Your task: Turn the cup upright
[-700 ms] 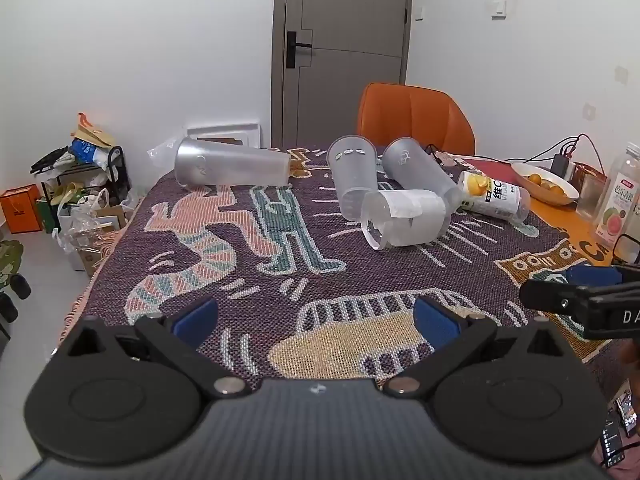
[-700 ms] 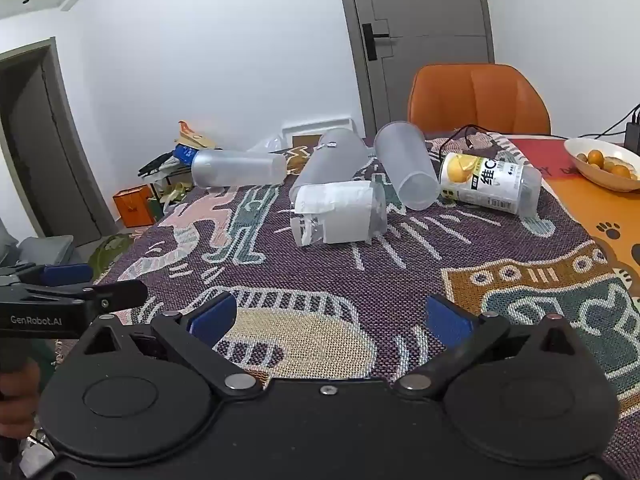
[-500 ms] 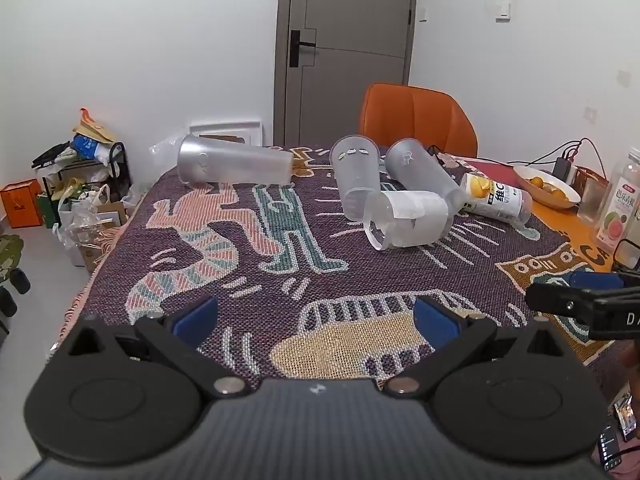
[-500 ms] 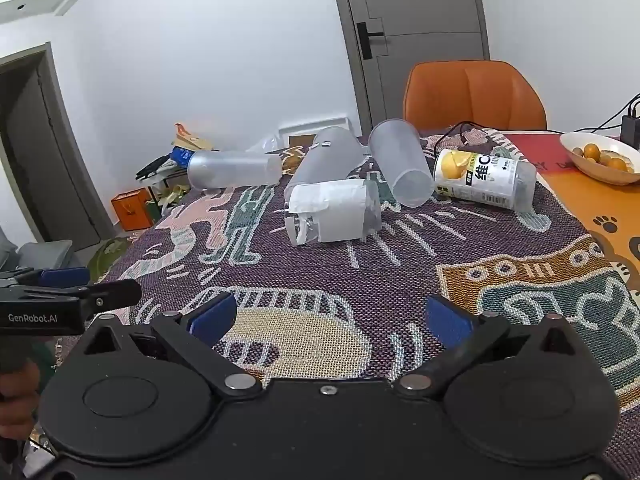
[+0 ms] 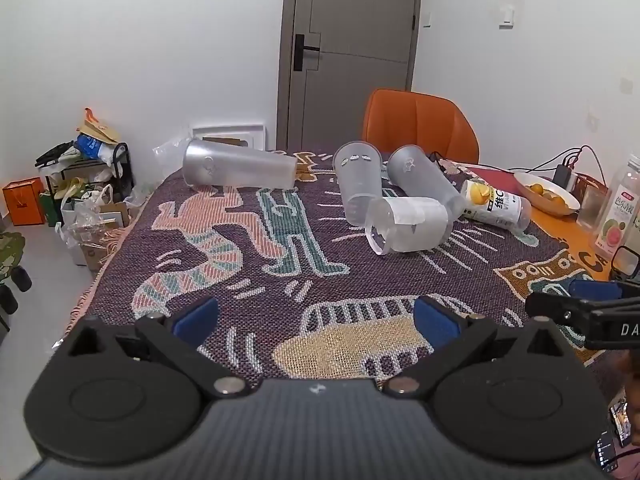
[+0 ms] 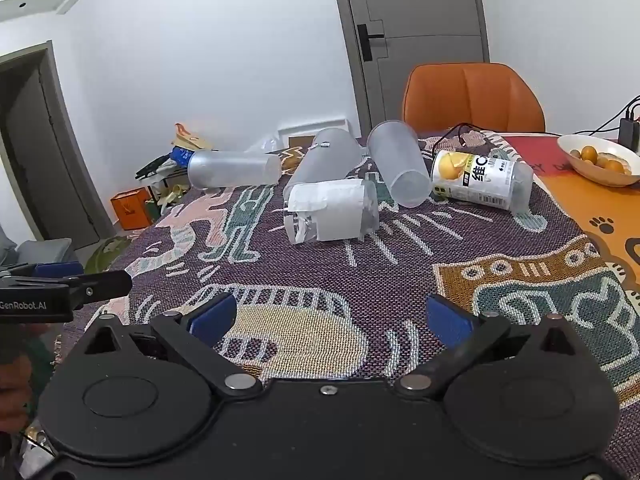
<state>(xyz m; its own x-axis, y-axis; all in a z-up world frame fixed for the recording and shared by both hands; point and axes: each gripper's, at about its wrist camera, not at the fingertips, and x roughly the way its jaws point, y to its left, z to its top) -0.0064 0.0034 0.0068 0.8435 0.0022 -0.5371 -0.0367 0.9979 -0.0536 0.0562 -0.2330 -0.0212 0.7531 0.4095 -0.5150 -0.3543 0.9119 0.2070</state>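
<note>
Cups (image 5: 408,224) lie tipped on blanket (image 5: 248,280), unmoved; left gripper (image 5: 316,320), right gripper (image 6: 328,316) still spread, empty.

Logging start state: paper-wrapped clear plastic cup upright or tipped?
Tipped. The paper-wrapped clear plastic cup lies on its side on the patterned woven tablecloth, mouth sideways.

- Your left gripper (image 5: 316,320) is black, with two round housings, crossed link arms on silver pivot pins, and blue pads (image 5: 196,317).
- Its base is ribbed dark grey.
- Your right gripper (image 6: 328,316) has the same black build, blue pads (image 6: 213,317) and a small centre screw.
- Seen from the right wrist, the left one's side reads "GenRobot.AI" in white.
</note>
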